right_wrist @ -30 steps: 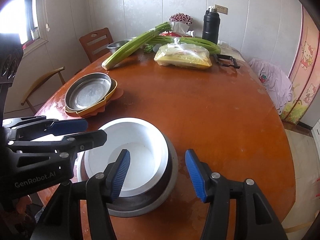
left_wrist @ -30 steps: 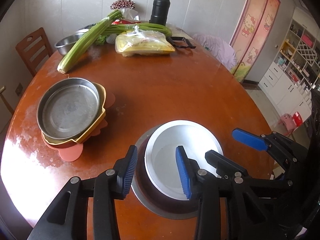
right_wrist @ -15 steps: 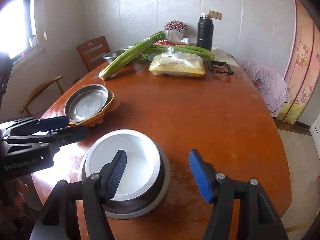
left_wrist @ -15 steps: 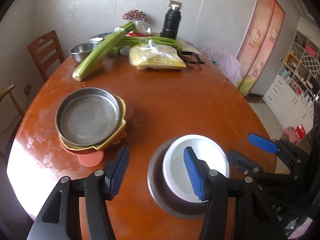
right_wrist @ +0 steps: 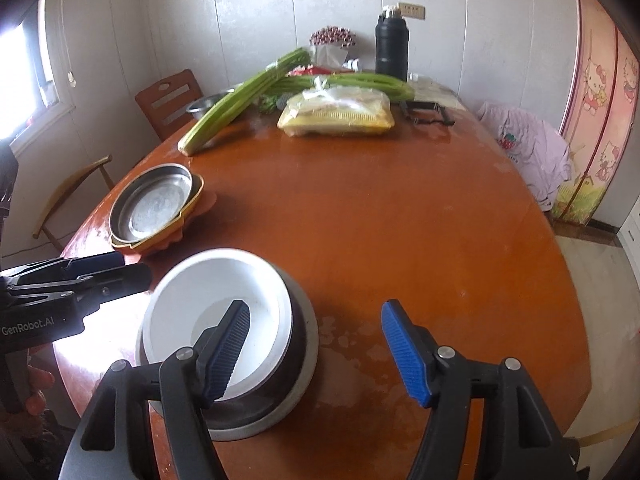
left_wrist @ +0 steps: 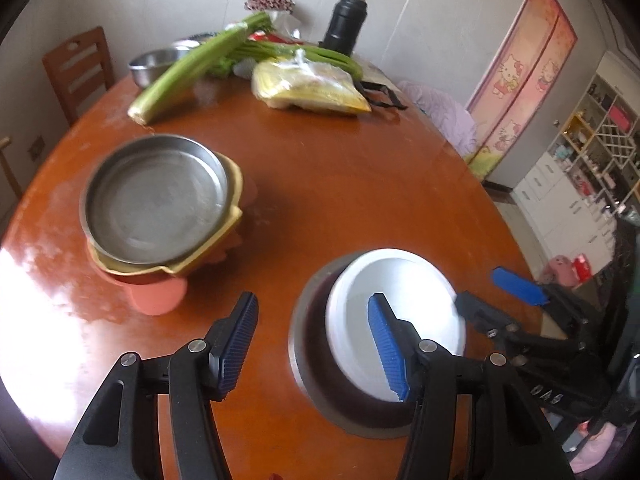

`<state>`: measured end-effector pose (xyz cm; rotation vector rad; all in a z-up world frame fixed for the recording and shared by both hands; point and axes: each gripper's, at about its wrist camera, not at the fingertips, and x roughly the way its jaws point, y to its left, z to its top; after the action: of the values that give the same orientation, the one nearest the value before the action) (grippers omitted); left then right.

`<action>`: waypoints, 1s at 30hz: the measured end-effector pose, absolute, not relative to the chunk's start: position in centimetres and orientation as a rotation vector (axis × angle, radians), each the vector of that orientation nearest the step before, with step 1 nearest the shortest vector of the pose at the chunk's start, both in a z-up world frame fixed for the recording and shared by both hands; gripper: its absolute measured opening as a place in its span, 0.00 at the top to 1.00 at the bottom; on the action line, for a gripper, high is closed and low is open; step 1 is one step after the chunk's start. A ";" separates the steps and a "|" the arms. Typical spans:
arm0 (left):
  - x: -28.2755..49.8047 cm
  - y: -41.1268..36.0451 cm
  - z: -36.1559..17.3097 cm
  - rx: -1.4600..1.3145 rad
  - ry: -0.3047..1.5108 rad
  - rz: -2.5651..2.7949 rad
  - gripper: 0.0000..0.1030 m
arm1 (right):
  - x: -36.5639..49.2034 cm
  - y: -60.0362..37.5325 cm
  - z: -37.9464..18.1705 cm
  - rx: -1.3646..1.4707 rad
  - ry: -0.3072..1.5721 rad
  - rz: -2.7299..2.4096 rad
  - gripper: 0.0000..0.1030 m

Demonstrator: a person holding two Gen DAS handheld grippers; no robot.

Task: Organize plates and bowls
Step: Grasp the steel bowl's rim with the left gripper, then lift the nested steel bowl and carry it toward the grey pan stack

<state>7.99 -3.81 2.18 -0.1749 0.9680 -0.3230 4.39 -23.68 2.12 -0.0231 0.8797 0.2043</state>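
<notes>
1. You're in a home dining room: a round wooden table [right_wrist: 400, 240] with wooden chairs [right_wrist: 170, 100] against the wall
2. Celery [right_wrist: 244, 100], a black thermos [right_wrist: 391, 46] and bagged food [right_wrist: 338, 116] sit on it
3. A Hello Kitty screen [right_wrist: 600, 120] and shelving [left_wrist: 592, 160] stand nearby

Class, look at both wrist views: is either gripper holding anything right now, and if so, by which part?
Nothing is held. The left gripper and right gripper both hang open above the table, jaws apart, near the white bowl.

A white round bowl [left_wrist: 394, 312] is sitting inside a wide steel bowl [left_wrist: 316, 376] at the round wooden counter's [left_wrist: 340, 192] five o'clock; a stacked steel plate [left_wrist: 154, 198] is lying at nine, long green celery stalks [left_wrist: 192, 68] at twelve.
</notes>
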 end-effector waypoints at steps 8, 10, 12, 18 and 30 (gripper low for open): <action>9.2 -6.0 0.3 -0.144 1.022 -0.340 0.43 | 4.9 -23.6 0.1 0.003 0.934 0.225 0.34; 9.4 -6.3 0.0 -0.140 1.030 -0.344 0.43 | 4.9 -23.5 -0.2 0.003 0.943 0.230 0.34; 9.5 -6.5 -0.2 -0.130 1.033 -0.339 0.43 | 4.9 -23.3 -0.7 0.004 0.955 0.234 0.34; 9.3 -6.9 -0.6 -0.093 1.035 -0.335 0.43 | 4.7 -23.0 -1.5 0.015 0.971 0.251 0.33; 8.8 -6.3 -1.5 -0.090 1.045 -0.319 0.40 | 4.9 -22.5 -2.4 0.028 1.000 0.284 0.32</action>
<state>8.79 -6.27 -1.52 -0.0896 1.0451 -0.3188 4.89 -22.46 -2.39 0.0279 1.0000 0.2837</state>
